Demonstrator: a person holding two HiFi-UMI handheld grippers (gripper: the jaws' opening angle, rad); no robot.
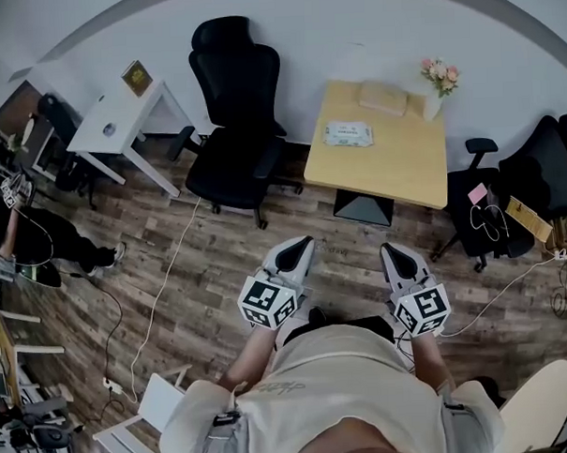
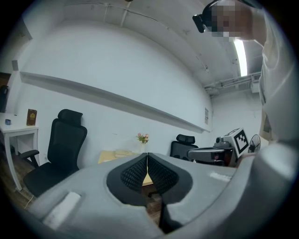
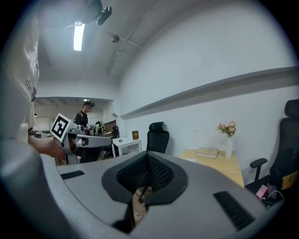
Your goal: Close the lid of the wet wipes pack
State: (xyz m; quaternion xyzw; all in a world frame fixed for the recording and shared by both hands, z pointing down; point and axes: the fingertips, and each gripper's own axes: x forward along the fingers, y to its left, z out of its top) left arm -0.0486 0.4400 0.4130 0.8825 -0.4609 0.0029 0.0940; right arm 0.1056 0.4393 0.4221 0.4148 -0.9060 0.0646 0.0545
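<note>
The wet wipes pack [image 1: 348, 134] lies flat on the light wooden table [image 1: 393, 160] across the room, near its left edge. I cannot tell how its lid stands from here. My left gripper [image 1: 298, 250] and right gripper [image 1: 395, 254] are held side by side at waist height, well short of the table, jaws pointing toward it. Both are shut with nothing between the pads. The left gripper [image 2: 147, 155] looks toward the table edge [image 2: 110, 156]; the right gripper [image 3: 148, 156] sees the table [image 3: 224, 169] at the right.
A book [image 1: 383, 98] and a vase of flowers [image 1: 437, 81] stand at the table's back. A black office chair [image 1: 234, 120] is left of the table, other black chairs [image 1: 479, 203] right. A white desk [image 1: 119, 120] sits far left; cables cross the wooden floor.
</note>
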